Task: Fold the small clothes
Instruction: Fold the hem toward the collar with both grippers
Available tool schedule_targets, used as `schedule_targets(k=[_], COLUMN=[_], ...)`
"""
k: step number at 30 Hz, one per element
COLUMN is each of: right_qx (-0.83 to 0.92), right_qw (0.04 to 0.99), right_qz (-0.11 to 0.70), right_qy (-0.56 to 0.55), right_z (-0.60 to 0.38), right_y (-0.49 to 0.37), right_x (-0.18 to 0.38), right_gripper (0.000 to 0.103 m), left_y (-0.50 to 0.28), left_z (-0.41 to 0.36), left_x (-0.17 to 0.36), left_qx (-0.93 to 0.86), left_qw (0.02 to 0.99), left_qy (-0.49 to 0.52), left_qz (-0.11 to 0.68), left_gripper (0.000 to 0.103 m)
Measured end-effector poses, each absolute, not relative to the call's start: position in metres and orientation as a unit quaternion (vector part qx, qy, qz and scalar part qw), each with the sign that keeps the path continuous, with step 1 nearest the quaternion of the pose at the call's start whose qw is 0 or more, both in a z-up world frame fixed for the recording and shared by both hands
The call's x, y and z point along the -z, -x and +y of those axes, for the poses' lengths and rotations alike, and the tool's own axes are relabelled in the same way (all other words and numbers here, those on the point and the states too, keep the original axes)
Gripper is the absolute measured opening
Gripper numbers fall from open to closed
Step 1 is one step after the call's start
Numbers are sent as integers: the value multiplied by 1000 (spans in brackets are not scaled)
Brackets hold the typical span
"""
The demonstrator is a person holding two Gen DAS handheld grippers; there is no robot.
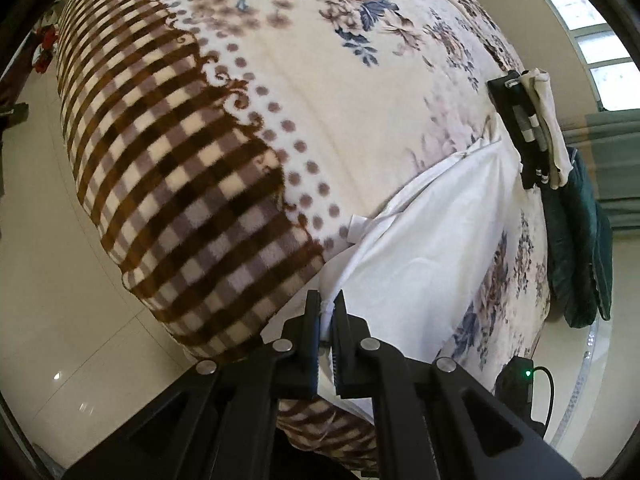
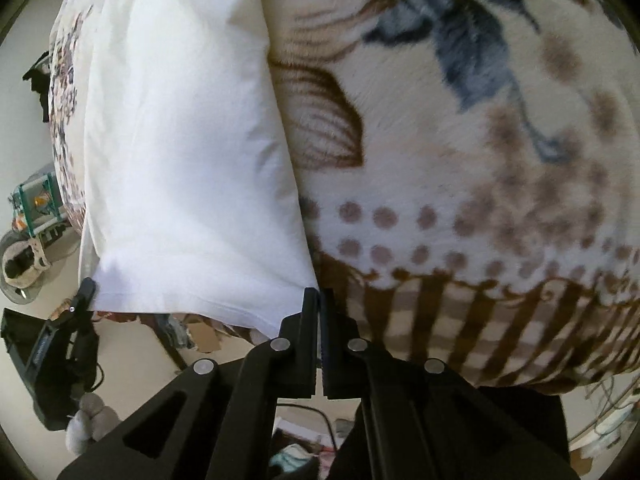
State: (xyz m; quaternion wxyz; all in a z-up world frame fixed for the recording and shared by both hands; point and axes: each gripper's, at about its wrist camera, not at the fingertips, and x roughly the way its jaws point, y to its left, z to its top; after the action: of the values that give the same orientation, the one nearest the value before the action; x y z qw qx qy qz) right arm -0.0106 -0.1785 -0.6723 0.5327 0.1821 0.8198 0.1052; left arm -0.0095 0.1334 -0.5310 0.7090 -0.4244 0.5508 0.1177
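White garment [image 1: 432,236] cloth is what we have pinched in the left gripper [image 1: 328,312]: its jaws are closed on a bunched hem corner, right at the near edge of the bed. Our right gripper [image 2: 319,304] has its jaws pressed together at the other hem corner, and a sliver of fabric seems caught there, though we cannot be sure how much. From these two corners the garment runs away from us, lying flat on the floral blanket [image 1: 304,92] beside its checked border.

To fold well, we judge we should lift both corners evenly, keep the hem taut between them, and carry it over the far part without dragging the blanket. If the right pinch is shallow, the corner may slip, so we would check it first.
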Motion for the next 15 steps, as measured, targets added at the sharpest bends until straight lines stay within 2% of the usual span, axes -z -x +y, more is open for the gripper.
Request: schedule_targets(k=[8,11,12,14,15], right_qx=[-108,-136,-141,-151,-150], right_qw=[530,507,505,503,502], right_qz=[832,833,832,829,829], right_qy=[-127,-178,-181,-193,-196], right_z=[-197,-197,-193,-190,-188], right_y=[10,10,2,8,10], right_x=[671,670,669,665,665], right_gripper=[1,5,10,52,57], left_y=[21,25,25,24,24], left_z=[120,115,114,111,111], left_x=[551,551,551,552,552], left_qx=[-120,-117,-116,-114,-115], left_qw=[692,692,692,691,691], left_qy=[432,434,433,435,434], left_qz=[566,565,566,566,567], left_gripper=[3,3,3,3,3])
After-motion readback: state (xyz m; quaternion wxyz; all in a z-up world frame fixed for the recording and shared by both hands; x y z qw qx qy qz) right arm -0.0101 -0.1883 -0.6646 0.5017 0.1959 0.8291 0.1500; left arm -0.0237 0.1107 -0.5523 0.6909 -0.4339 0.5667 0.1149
